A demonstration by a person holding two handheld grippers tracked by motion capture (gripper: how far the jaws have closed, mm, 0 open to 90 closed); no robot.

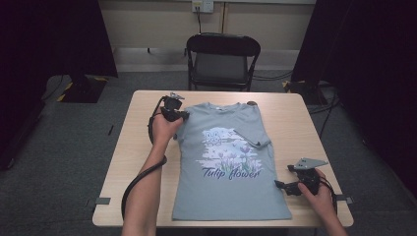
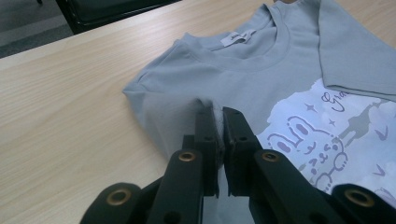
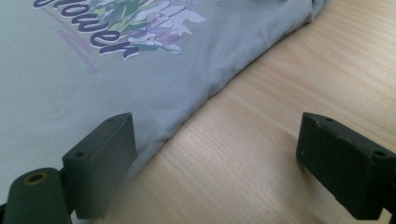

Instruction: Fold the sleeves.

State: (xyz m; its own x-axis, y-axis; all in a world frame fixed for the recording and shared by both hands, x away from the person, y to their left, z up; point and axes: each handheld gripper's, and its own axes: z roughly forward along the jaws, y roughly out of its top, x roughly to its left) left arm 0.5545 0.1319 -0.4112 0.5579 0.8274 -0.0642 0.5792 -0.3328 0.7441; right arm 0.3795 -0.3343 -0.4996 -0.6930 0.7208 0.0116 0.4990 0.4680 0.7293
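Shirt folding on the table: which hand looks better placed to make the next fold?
Left, probably. The left gripper is already shut on the T-shirt at its shoulder edge, while the right gripper sits open beside the shirt's side hem, holding nothing.

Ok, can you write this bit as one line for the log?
left gripper: shut on shirt sleeve fold | right gripper: open, beside shirt edge | shirt: flat on table, one sleeve folded in

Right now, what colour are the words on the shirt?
Dark purple-blue letters on the grey-blue shirt, clearest in the high view.
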